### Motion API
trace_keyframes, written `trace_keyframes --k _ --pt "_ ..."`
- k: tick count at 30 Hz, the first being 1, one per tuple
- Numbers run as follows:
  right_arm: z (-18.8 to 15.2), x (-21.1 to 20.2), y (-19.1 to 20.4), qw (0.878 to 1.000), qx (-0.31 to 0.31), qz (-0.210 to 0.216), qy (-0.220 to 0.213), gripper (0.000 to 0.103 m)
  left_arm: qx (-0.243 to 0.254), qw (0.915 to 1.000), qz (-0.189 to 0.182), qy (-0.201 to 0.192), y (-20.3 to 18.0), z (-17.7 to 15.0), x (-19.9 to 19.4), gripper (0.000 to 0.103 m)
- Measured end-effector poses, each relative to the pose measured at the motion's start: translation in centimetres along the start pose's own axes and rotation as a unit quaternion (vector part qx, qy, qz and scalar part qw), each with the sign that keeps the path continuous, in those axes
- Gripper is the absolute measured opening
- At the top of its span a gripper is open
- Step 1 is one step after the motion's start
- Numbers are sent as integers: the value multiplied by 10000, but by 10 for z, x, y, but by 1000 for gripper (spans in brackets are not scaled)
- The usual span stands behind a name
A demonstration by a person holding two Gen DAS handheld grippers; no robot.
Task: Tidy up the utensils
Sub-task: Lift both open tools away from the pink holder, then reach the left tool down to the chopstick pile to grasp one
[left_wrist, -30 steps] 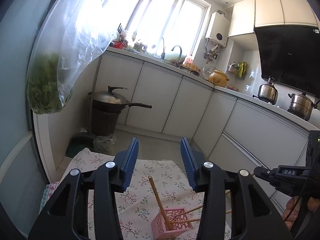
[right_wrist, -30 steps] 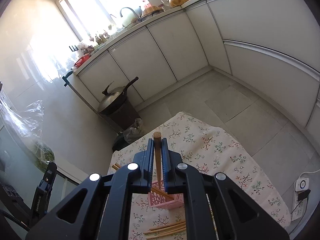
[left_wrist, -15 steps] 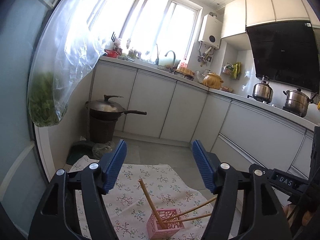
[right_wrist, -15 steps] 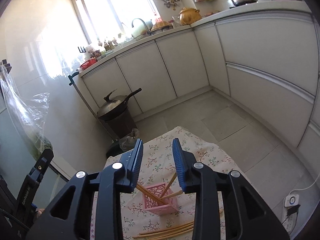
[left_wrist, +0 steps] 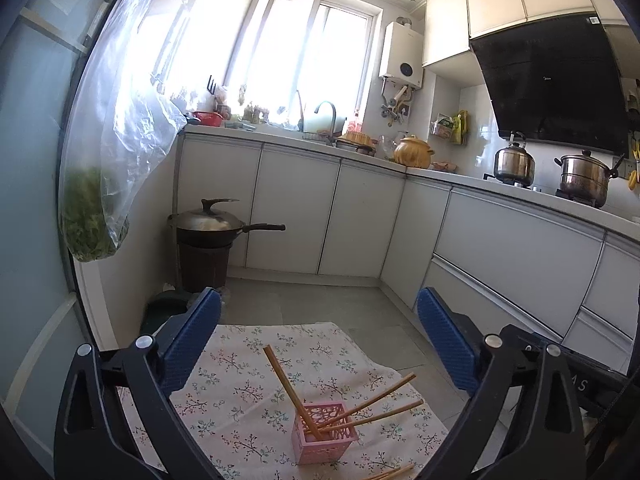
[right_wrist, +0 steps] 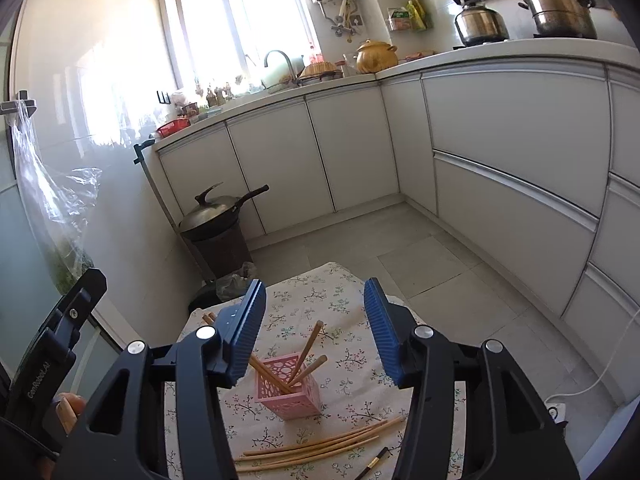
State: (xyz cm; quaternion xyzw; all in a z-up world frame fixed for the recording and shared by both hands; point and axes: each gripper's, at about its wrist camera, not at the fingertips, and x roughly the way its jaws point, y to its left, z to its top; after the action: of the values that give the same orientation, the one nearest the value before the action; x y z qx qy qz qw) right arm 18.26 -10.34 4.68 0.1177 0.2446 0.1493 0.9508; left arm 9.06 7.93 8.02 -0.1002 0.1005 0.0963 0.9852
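A pink perforated holder (left_wrist: 323, 432) (right_wrist: 289, 387) stands on a floral cloth (left_wrist: 248, 376) (right_wrist: 352, 364) and holds three wooden chopsticks (left_wrist: 289, 390) (right_wrist: 306, 350) that lean outward. Several more wooden chopsticks (right_wrist: 316, 446) and one dark chopstick (right_wrist: 372, 463) lie on the cloth in front of the holder; some show in the left wrist view (left_wrist: 390, 473). My left gripper (left_wrist: 318, 344) is open and empty above the holder. My right gripper (right_wrist: 316, 332) is open and empty above the holder.
The cloth covers a small table. A lidded wok (left_wrist: 208, 224) (right_wrist: 216, 212) sits on a dark bin at the far left. A plastic bag of greens (left_wrist: 96, 208) hangs at left. White cabinets (right_wrist: 500, 152) line the back and right.
My right gripper let go of a chopstick, which now stands in the holder, and opened wide. My left gripper also opened wider. Both pulled back and up from the holder.
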Motion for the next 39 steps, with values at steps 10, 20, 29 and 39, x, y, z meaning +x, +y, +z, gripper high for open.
trace_keyframes --k 10,20,29,39 --pt "-11 -20 -30 9992 378 -109 -111 93 131 9994 8 316 -10 -8 2 96" --pt "-44 -31 -83 9955 823 -188 437 96 752 9918 -358 966 -27 -36 18 96" --pt "-63 -37 -167 9718 2188 -548 686 96 2801 8828 -2056 3161 -96 -174 58 96" --pt "-79 -29 -206 9538 2734 -507 1133 96 3266 8049 -2480 4289 -146 -262 129 92"
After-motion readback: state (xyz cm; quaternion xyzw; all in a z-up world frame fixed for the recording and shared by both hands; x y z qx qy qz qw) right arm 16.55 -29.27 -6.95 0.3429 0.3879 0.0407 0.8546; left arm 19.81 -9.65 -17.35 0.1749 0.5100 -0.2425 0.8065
